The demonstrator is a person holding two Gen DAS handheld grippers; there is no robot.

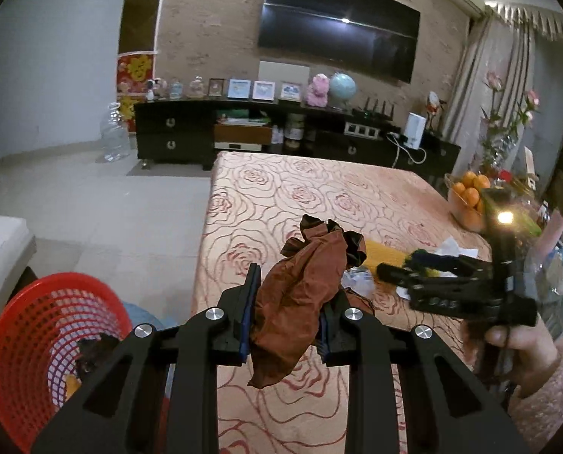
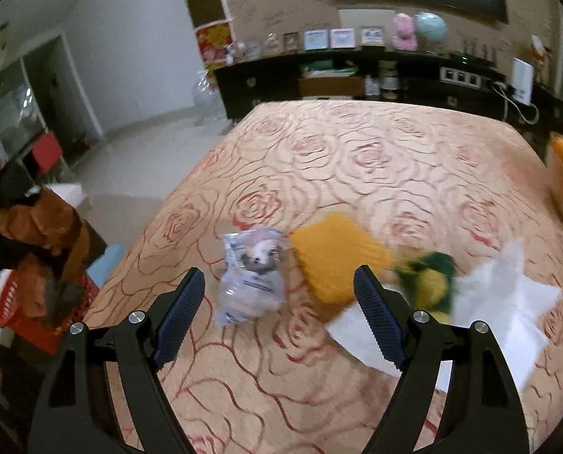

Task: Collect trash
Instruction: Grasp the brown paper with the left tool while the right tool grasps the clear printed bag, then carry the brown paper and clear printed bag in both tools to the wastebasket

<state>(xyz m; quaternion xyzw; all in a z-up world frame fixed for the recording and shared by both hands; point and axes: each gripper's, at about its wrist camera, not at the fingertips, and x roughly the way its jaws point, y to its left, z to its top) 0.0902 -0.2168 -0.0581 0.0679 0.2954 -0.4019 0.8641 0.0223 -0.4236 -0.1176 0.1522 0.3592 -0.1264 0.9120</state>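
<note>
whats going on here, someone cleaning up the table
Yes. A person with a gripper in each hand is clearing trash off the table. The left gripper is clamped on a crumpled brown wrapper, with the red basket down to its left. The right gripper is open above a clear plastic packet. A yellow wrapper and white paper remain.

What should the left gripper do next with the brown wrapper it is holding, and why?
Probably swing left and lower over the red basket, then open. The left gripper is shut on the brown wrapper, held above the table, while the basket sits down to its left. The right gripper is open over the clear packet.
</note>
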